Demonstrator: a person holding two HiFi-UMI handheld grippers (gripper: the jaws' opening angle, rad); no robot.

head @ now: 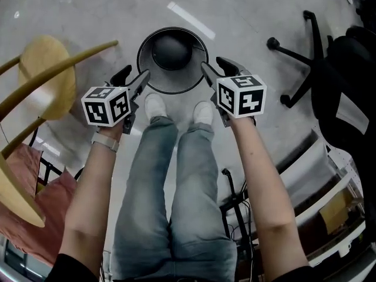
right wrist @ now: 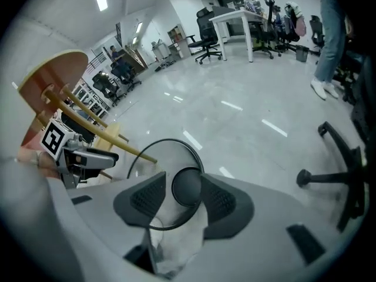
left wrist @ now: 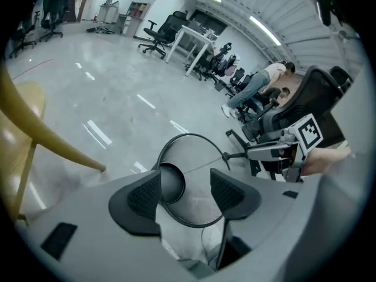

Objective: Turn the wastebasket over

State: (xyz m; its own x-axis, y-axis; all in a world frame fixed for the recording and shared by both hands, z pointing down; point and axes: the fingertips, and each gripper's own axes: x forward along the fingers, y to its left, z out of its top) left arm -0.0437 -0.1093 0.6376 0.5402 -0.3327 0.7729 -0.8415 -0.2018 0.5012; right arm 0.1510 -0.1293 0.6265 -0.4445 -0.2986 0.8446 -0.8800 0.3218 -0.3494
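The wastebasket [head: 172,51] stands upright on the grey floor just beyond the person's shoes; it is round, with a black rim, pale walls and a dark bottom. My left gripper [head: 134,78] hangs at its left rim and my right gripper [head: 216,68] at its right rim, both above it and apart from it. In the left gripper view the wastebasket [left wrist: 188,151] shows through the gap of the left gripper [left wrist: 185,194], whose jaws stand wide with nothing between them. In the right gripper view the right gripper [right wrist: 176,200] frames the wastebasket [right wrist: 158,157], its jaws partly apart and holding nothing.
A wooden chair [head: 41,81] with long slanting legs stands close on the left, above a red cushion [head: 35,198]. A black office chair [head: 329,69] with a star base is on the right. White shoes [head: 155,106] touch the basket's near side. Desks and chairs stand far off.
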